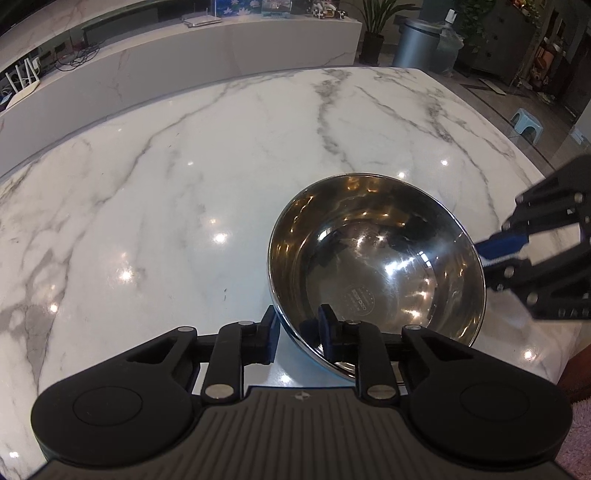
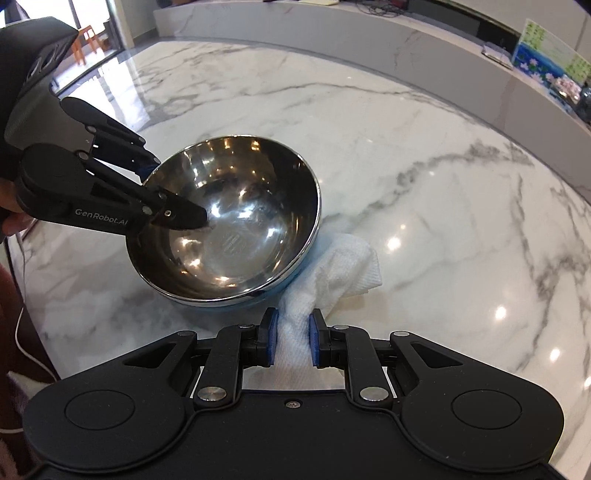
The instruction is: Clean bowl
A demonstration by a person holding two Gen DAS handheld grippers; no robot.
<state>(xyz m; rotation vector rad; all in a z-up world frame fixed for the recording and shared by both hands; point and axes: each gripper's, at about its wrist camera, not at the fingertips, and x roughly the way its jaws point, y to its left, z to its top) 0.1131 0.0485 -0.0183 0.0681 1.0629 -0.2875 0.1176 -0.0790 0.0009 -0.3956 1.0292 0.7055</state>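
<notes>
Left wrist view first: closest to us we see the left gripper (image 1: 297, 334), and its two blue-padded fingers are clamped on the near wall of the stainless steel bowl (image 1: 376, 266), one finger outside the rim and one inside. The bowl is tilted, with its opening turned toward this camera, and it sits over the white marble table (image 1: 166, 184). A round stamped mark shows on the bowl's bottom. At the right side of the bowl, just beside its rim, we see the right gripper (image 1: 498, 254) with something white between its blue pads.

From the right wrist view, the nearest thing is the right gripper (image 2: 291, 341), and its fingers are pressed together on a white cloth (image 2: 332, 280). The cloth goes forward from the pads and lies against the outer wall of the bowl (image 2: 229, 236), on its lower right side, and part of it rests on the marble table (image 2: 424, 184). On the left side of this view the left gripper (image 2: 166, 206) holds the bowl's rim, one finger reaching inside.

Farther away, behind the table, a long marble counter (image 1: 221, 48) runs across. Beyond it stand a grey round bin (image 1: 417, 40) and a potted plant (image 1: 373, 29), and a small light blue stool (image 1: 526, 123) is on the floor at the right.
</notes>
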